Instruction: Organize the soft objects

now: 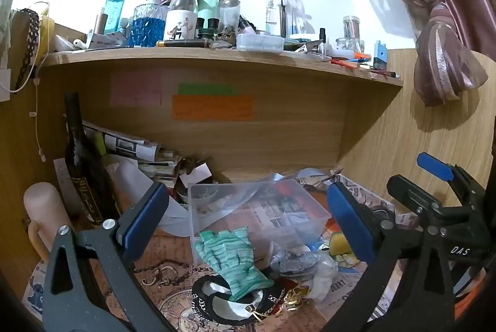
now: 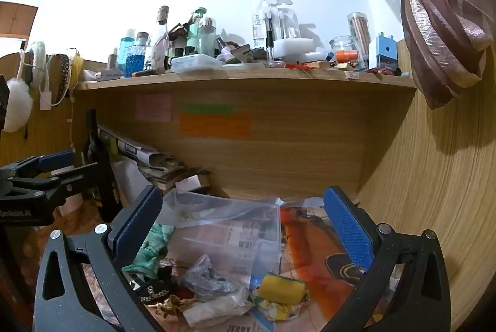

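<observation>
Left gripper (image 1: 248, 214) and right gripper (image 2: 245, 226) both gape, empty — the green glove (image 1: 231, 257) looks light, limp; pinch its cuff.

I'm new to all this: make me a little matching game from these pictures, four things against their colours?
Things:
1. glove
2. sponge
3. wide sticky note
4. tied-back curtain

Colours:
A. orange
B. dusty pink-brown
C. green and white stripes
D. yellow

Pairs: 1-C, 2-D, 3-A, 4-B
</observation>
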